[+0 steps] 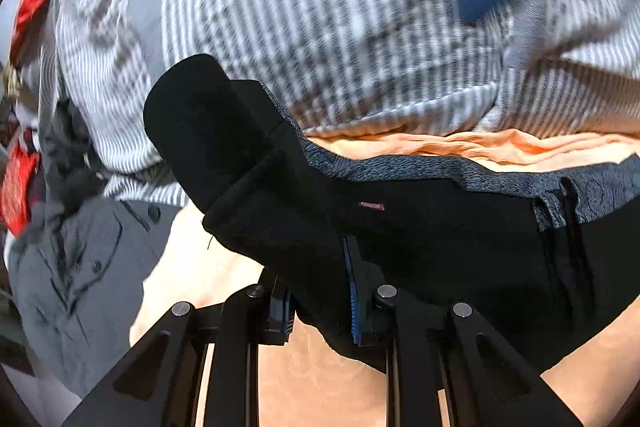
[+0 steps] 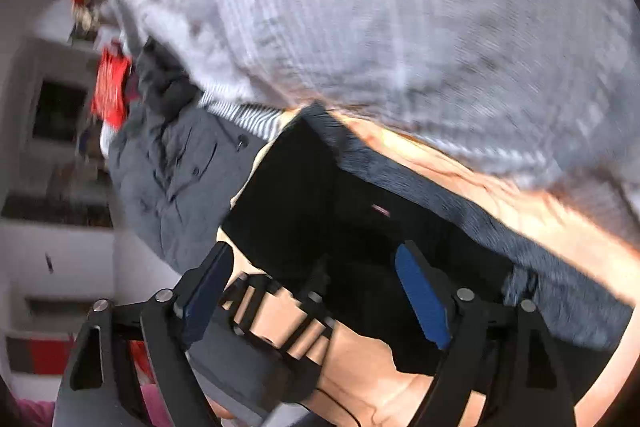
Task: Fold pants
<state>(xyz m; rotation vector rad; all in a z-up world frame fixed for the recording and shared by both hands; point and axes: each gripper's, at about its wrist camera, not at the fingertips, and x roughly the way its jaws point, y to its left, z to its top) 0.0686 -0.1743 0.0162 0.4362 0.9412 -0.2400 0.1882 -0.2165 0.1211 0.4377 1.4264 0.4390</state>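
Left gripper (image 1: pixel 320 301): fingers nearly closed, pinching the black pants (image 1: pixel 400 235) at their lower edge. Right gripper (image 2: pixel 320 291): fingers spread wide, pads pressing nothing, pants fabric lying between them. Both point steeply down. Pants rest on peach sheet (image 1: pixel 320 379); grey waistband (image 1: pixel 460 173) is the far edge. Beyond: striped fabric (image 1: pixel 320 27), grey shirt (image 1: pixel 80 267) left, crowding that side.

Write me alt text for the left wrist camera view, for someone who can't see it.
The left gripper is clamped on the edge of black pants with a speckled grey waistband, lifted over an orange sheet. Behind lie a grey-and-white striped garment and a grey buttoned shirt.
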